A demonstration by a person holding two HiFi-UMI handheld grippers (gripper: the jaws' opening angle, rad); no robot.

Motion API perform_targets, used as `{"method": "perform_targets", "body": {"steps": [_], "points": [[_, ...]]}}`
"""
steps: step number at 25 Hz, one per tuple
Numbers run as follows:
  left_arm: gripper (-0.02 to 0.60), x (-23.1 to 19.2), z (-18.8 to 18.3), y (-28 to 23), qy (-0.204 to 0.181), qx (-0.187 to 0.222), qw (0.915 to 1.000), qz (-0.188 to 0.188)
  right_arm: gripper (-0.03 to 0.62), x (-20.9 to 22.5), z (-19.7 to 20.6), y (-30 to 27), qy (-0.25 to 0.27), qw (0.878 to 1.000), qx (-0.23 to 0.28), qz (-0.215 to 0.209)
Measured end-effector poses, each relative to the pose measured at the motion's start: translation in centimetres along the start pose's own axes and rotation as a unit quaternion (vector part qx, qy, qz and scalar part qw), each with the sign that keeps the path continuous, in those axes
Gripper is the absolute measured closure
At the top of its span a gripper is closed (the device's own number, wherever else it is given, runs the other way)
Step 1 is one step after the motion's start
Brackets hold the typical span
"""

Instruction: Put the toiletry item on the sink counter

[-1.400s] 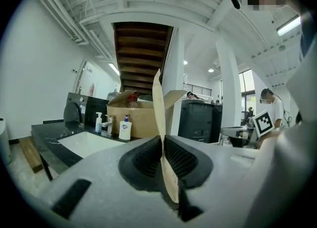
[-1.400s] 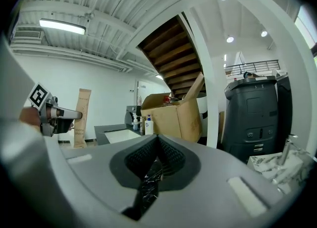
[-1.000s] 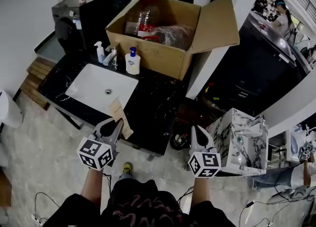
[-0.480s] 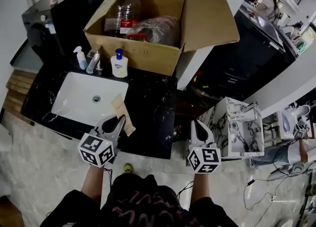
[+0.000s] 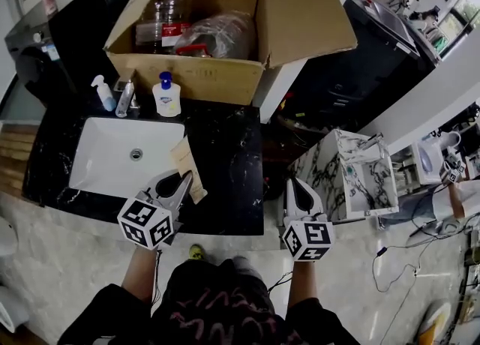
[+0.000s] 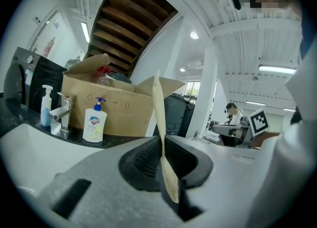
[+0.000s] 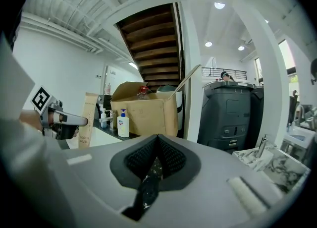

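My left hand-held gripper (image 5: 182, 184) has its jaws pinched almost together on a flat tan carton (image 5: 184, 162). It grips the two broad faces close to the end nearest me, so most of the pack sticks out beyond the pads. The pack hangs over the front part of the black marble tabletop (image 5: 229, 148), just right of the white sink basin (image 5: 112, 160). In the right gripper view its print seems to begin with "tooth", so I take it for a toothbrush or toothpaste pack, though the lettering is too small to be sure. I judge it light and thin, fairly stiff along its length but easy to crease or crush across the faces. The smooth card could slip if I slacken the squeeze. This hold on the broad faces suits it, and light pressure is enough. Laid flat it should stay put, but stood on end it would likely topple. My right hand-held gripper (image 5: 300, 188) is closed on nothing, off the tabletop's right edge.
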State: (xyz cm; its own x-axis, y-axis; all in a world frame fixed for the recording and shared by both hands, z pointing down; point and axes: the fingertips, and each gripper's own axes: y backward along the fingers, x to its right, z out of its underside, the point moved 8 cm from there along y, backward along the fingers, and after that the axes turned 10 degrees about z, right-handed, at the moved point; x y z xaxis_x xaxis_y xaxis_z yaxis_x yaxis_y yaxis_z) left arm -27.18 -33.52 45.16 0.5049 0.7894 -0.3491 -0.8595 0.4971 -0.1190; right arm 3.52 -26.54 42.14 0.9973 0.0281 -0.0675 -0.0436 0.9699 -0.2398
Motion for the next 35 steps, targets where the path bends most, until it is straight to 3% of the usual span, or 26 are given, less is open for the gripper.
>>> {"method": "perform_targets", "body": {"steps": [15, 26, 35], "points": [[0.557, 0.6, 0.1, -0.4, 0.002, -0.017, 0.9998, -0.006, 0.582, 0.2, 0.2, -0.4, -0.018, 1.000, 0.011, -0.013], [0.556, 1.2, -1.1, -3.6, -0.018, -0.028, 0.9994, -0.010, 0.582, 2.7, -0.5, -2.4, -0.034, 0.999, 0.035, -0.022], [0.555, 1.9, 0.8, -6.3, -0.011, -0.060, 0.9981, -0.001, 0.582, 4.7, 1.1, -3.2, -0.044, 0.998, 0.029, -0.025]]}}
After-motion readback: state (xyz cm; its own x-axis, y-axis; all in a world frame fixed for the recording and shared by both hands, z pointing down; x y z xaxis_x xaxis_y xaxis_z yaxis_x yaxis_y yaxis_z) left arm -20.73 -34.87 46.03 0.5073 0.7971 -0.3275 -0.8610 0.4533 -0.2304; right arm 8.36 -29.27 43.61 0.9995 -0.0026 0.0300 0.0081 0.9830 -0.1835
